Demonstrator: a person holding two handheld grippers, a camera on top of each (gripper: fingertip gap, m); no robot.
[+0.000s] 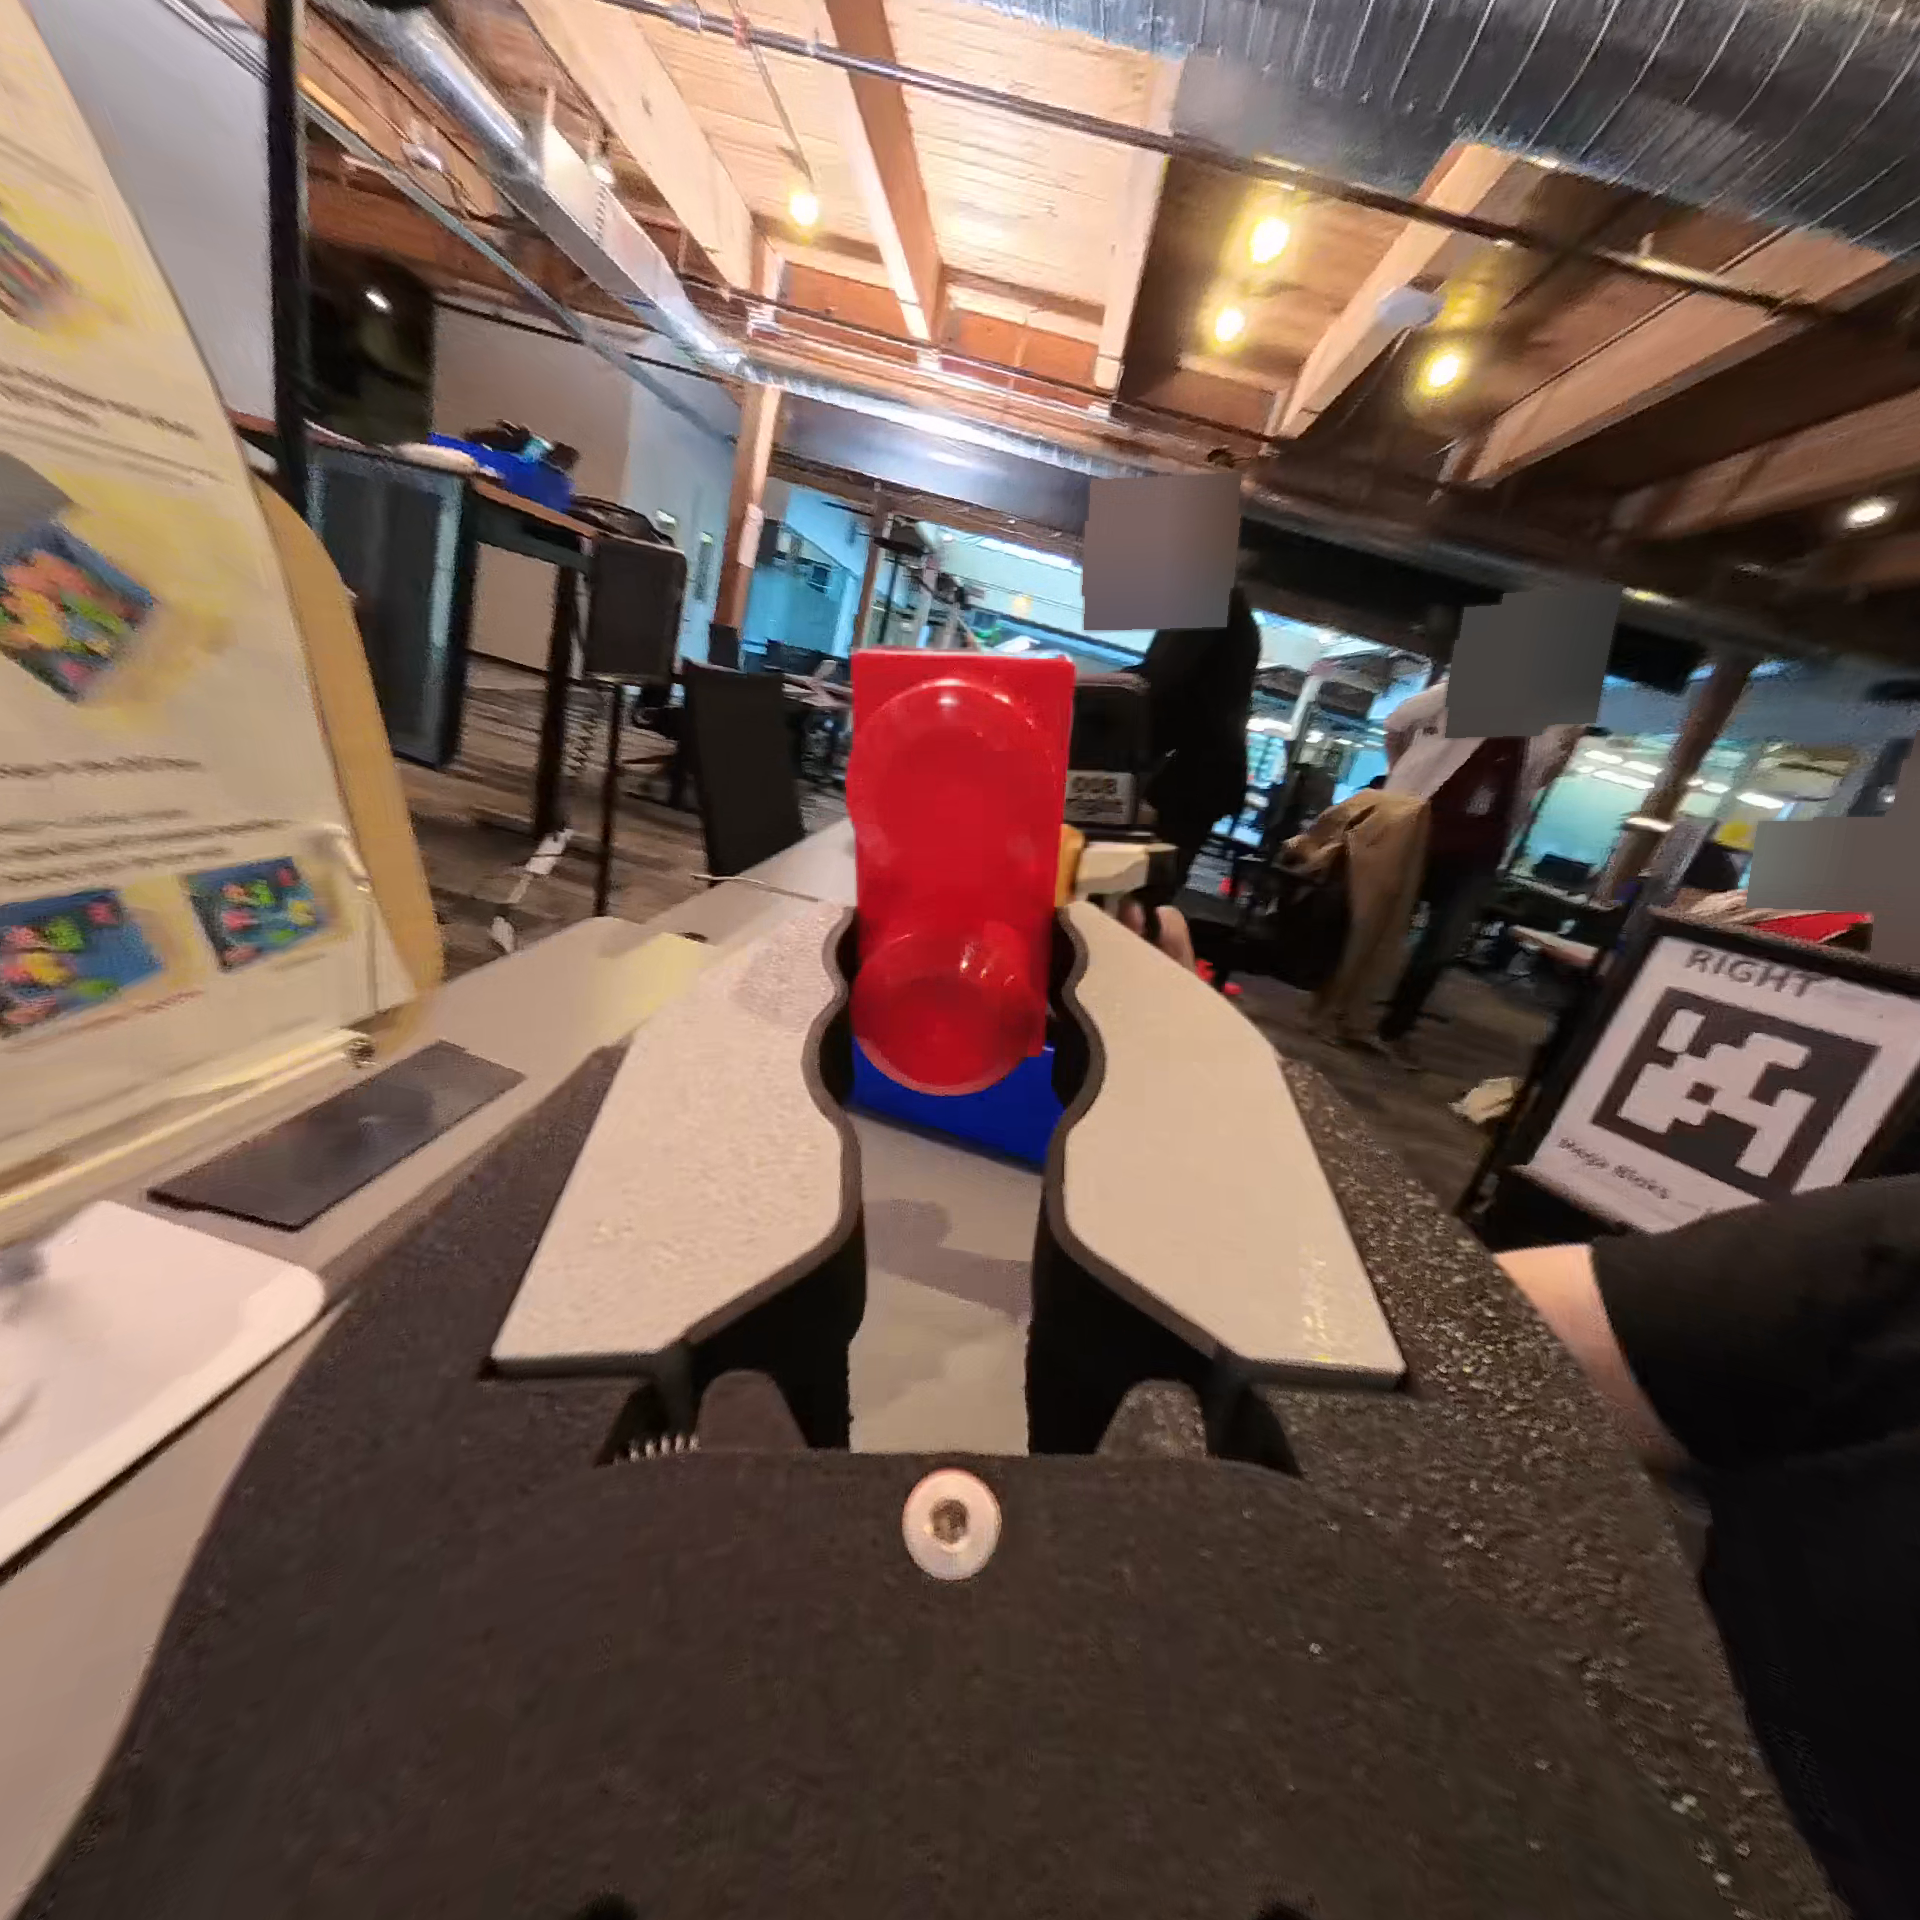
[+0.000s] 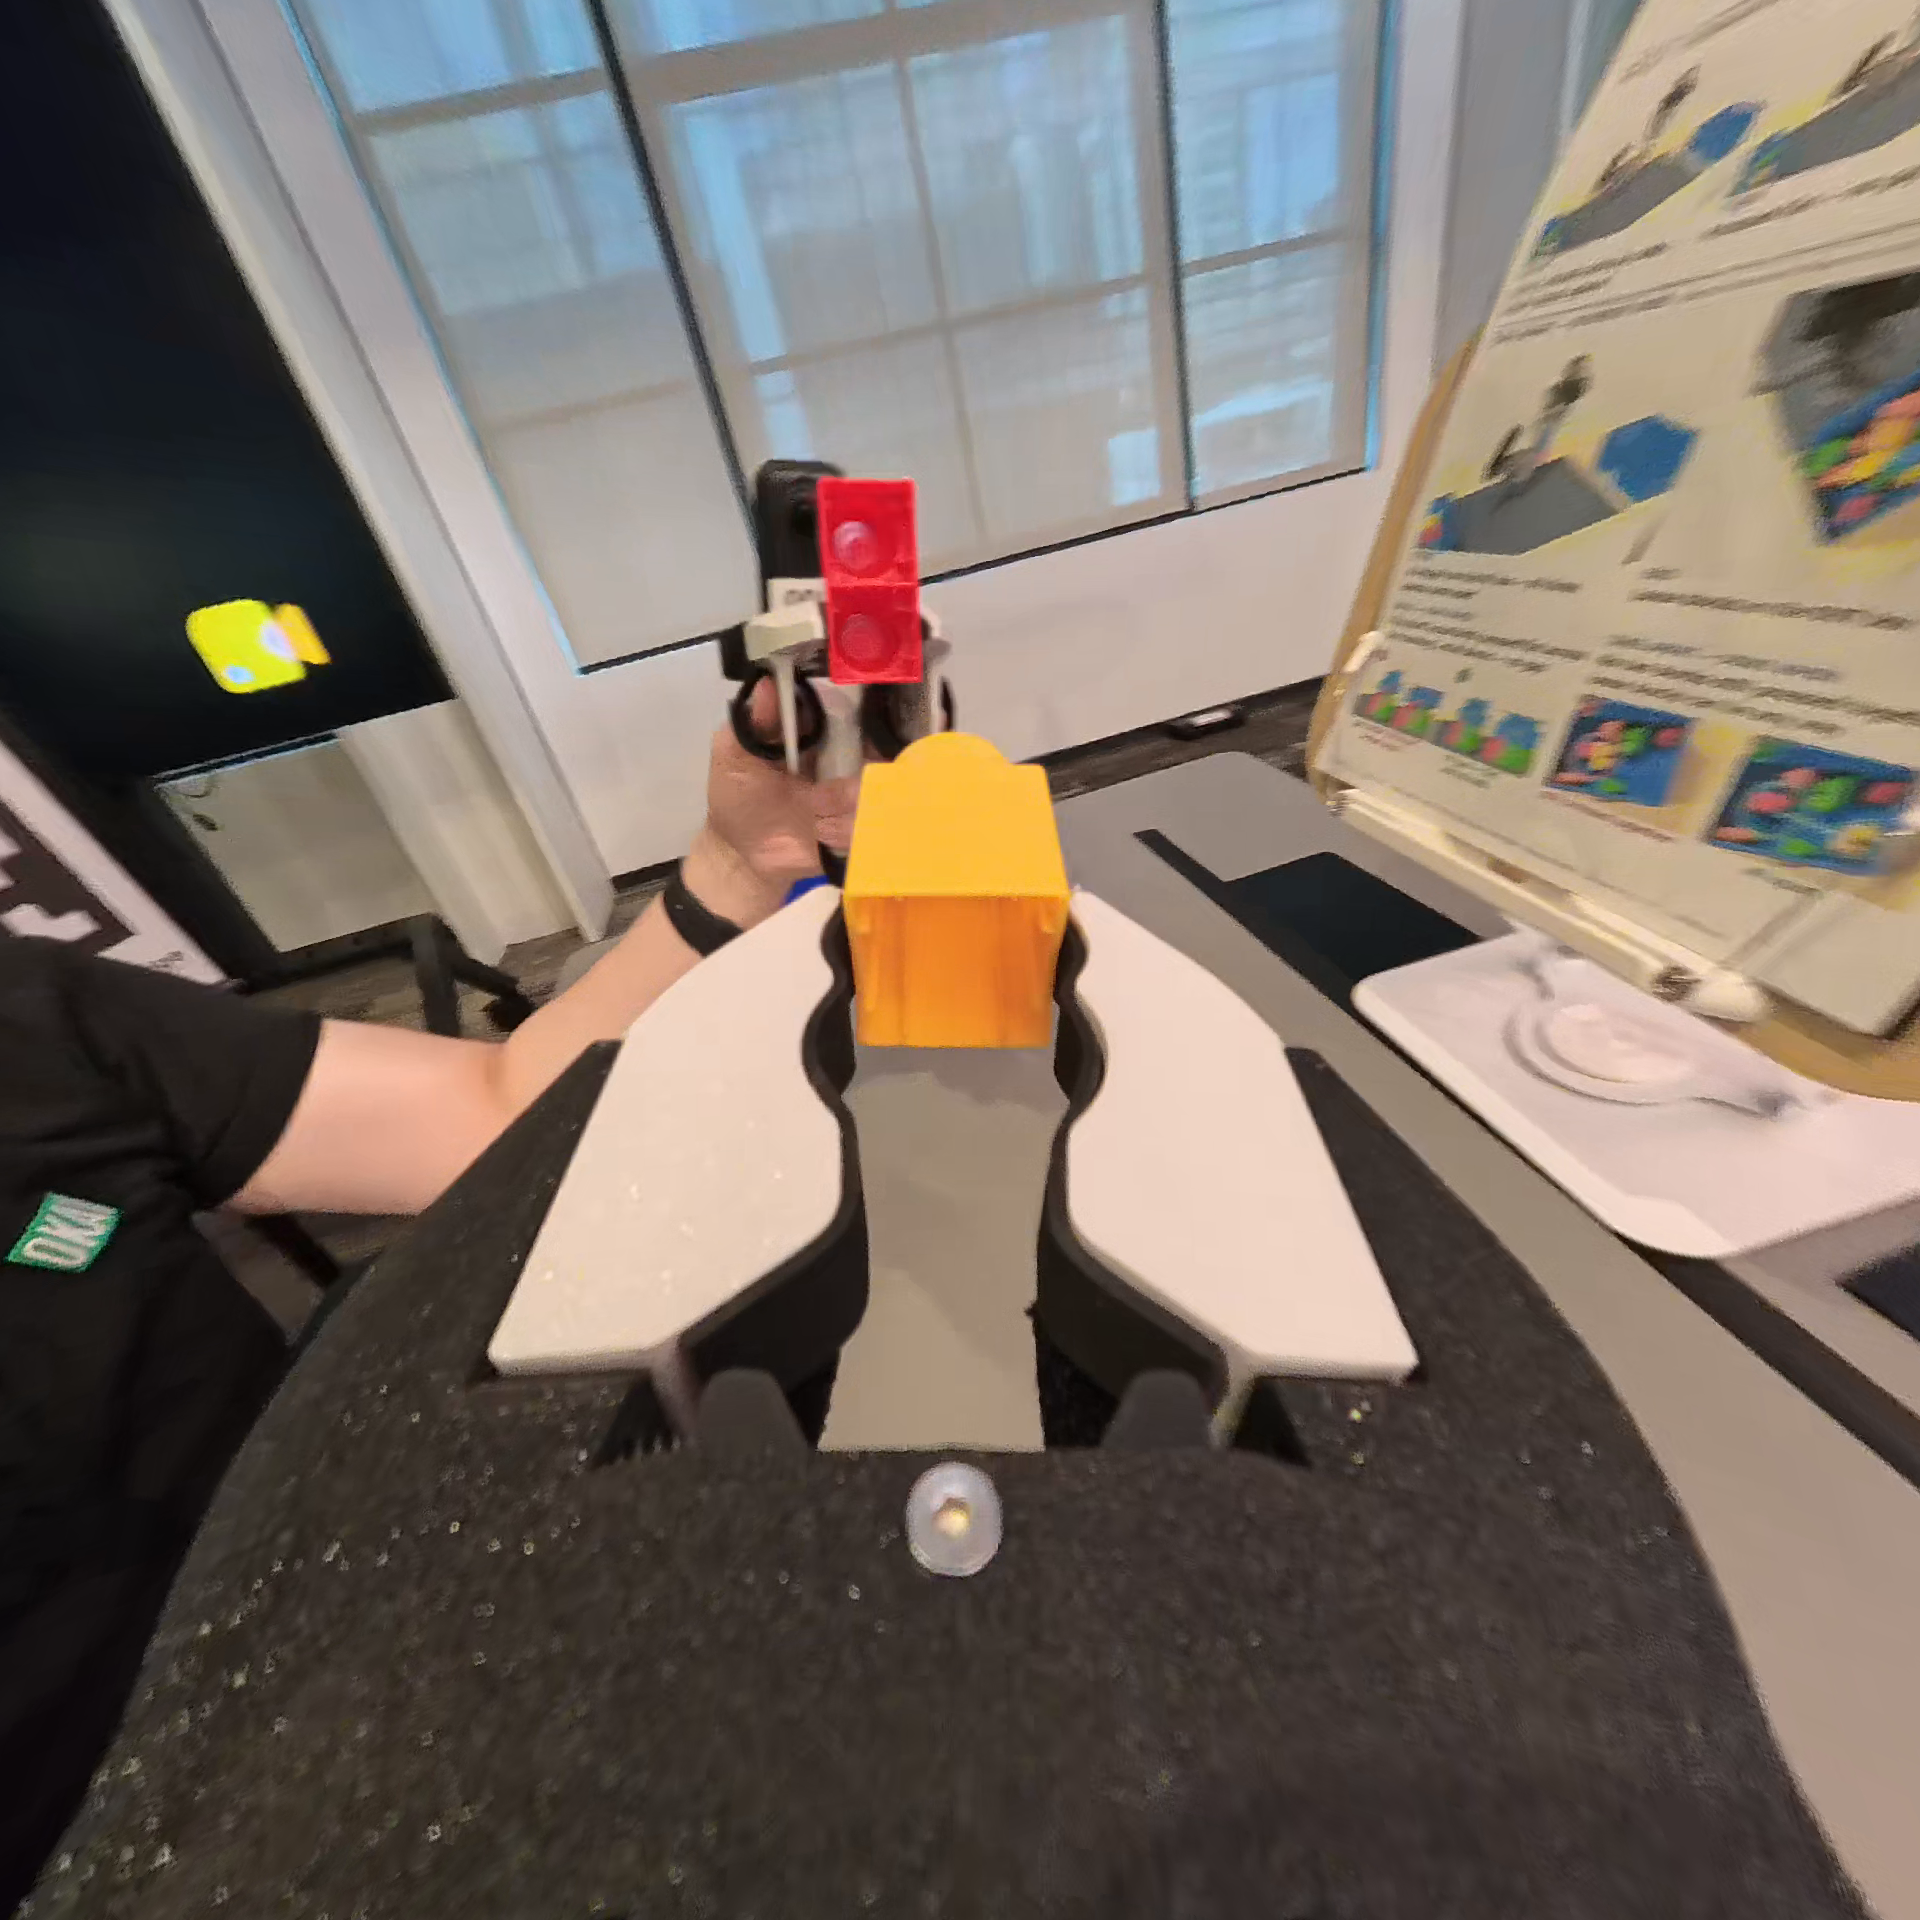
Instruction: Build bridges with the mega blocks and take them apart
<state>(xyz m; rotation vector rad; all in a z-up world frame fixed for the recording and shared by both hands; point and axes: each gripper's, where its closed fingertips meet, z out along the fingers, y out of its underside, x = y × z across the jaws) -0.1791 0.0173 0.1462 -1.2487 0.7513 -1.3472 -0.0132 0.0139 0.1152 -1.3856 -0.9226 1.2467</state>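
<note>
Two grippers are up in the air facing each other: the left gripper [image 1: 951,997] is pinching a glossy red two-stud plastic block [image 1: 956,831] with a blue block [image 1: 961,1112] stuck under it, and the right gripper [image 2: 954,977] is clamped on a chunky orange one-stud block [image 2: 951,894]. Looks like mid-assembly, or maybe pulling apart, hard to tell. If building, the next move needs the orange block's hollow side lined up over a red stud and pressed on straight.

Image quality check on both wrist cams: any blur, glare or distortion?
Left wrist view: red block in the left gripper is sharp; the instruction sheet at the edge is smeared; ceiling lamps flare; fisheye bends the beams. Right wrist view: orange block in the right gripper is crisp; the poster is blurred; the window is bright and washed out.
</note>
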